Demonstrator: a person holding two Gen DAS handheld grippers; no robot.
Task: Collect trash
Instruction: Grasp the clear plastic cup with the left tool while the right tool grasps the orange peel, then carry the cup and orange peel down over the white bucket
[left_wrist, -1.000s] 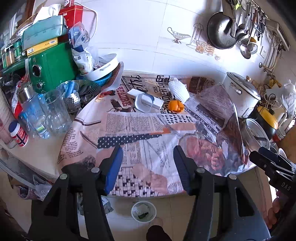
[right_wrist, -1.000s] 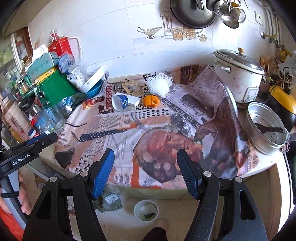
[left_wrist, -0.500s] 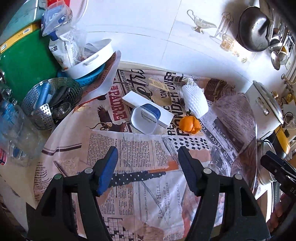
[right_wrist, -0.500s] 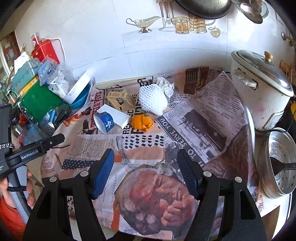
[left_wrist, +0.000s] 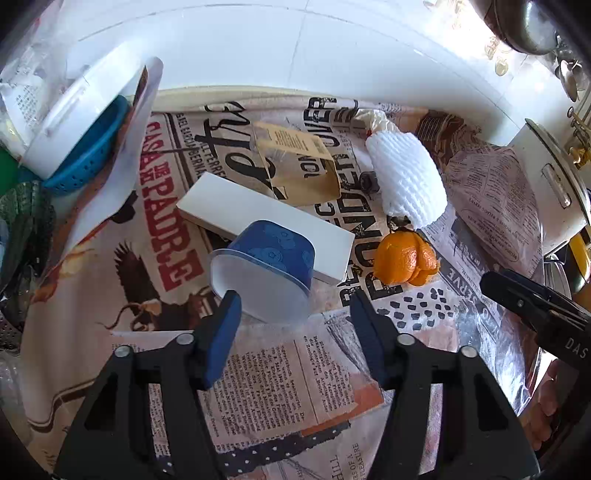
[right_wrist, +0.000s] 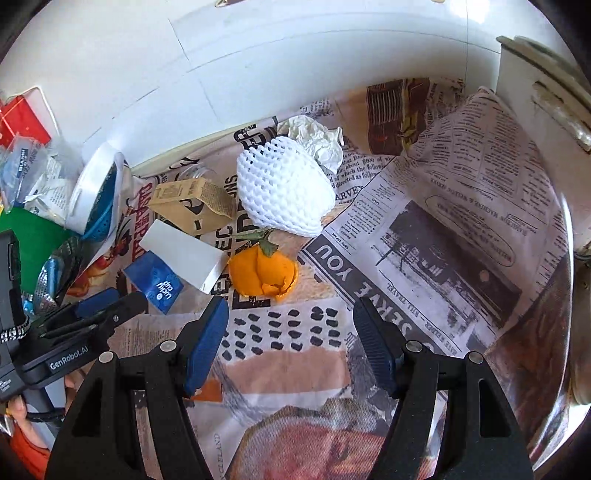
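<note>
Trash lies on a newspaper-covered table (left_wrist: 280, 376). A blue plastic cup (left_wrist: 266, 266) lies on its side, mouth toward my open left gripper (left_wrist: 295, 314), which is just in front of it. Behind it are a white box (left_wrist: 258, 218), a tan carton (left_wrist: 295, 162), a white foam net (left_wrist: 406, 184) and an orange peel (left_wrist: 404, 260). My right gripper (right_wrist: 290, 325) is open and empty, just in front of the orange peel (right_wrist: 262, 273). The foam net (right_wrist: 284, 192), crumpled paper (right_wrist: 317, 138), carton (right_wrist: 195, 203), white box (right_wrist: 184, 254) and cup (right_wrist: 157, 282) lie beyond.
A white and blue colander stack (left_wrist: 74, 122) leans at the left. A white rice cooker (right_wrist: 543, 122) stands at the right by raised newspaper (right_wrist: 480, 206). The tiled wall (left_wrist: 295, 44) closes the back.
Both grippers have moved forward and down over the table toward the trash. The left one is now close to the blue cup, the right one close to the orange peel. Both stay open.
</note>
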